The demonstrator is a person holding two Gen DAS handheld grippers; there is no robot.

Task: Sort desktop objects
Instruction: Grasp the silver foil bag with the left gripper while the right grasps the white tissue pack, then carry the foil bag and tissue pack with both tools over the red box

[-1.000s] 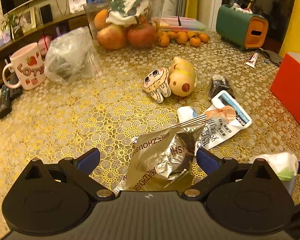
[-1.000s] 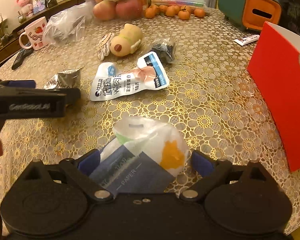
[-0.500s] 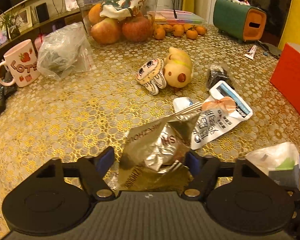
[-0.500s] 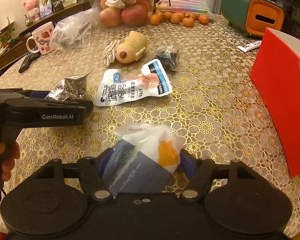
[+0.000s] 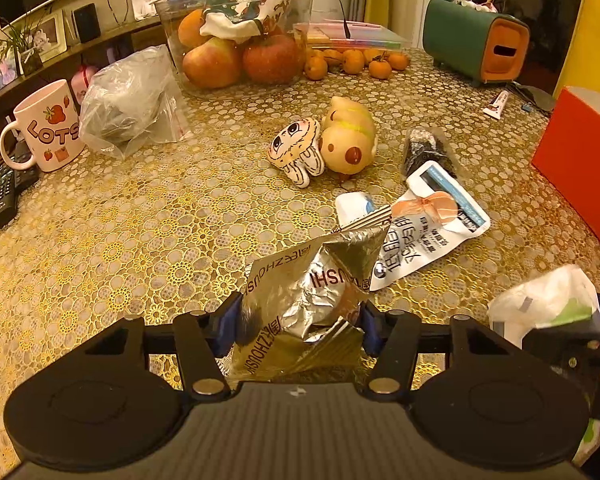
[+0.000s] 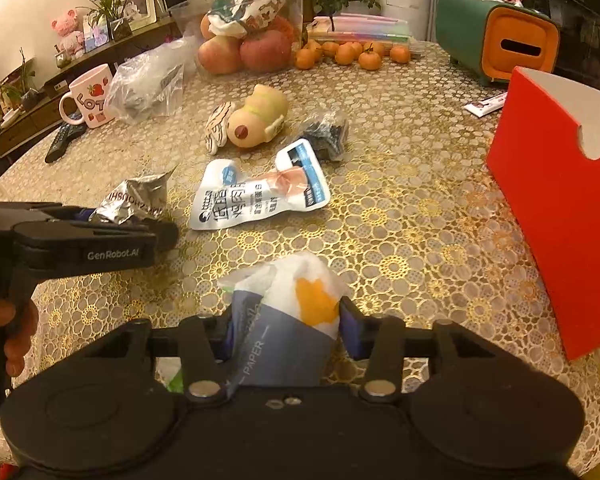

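Both tools are closing, left (image 5: 298,322) on foil wrapper (image 5: 312,292), right (image 6: 286,330) on tissue pack (image 6: 288,320), white pouch (image 6: 256,194) ahead.

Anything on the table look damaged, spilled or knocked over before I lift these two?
Nothing spilled. The foil packet between the left gripper's closing jaws is crumpled. The yellow toy lies tipped on its side against the striped one. The tissue pack in the right gripper looks intact.
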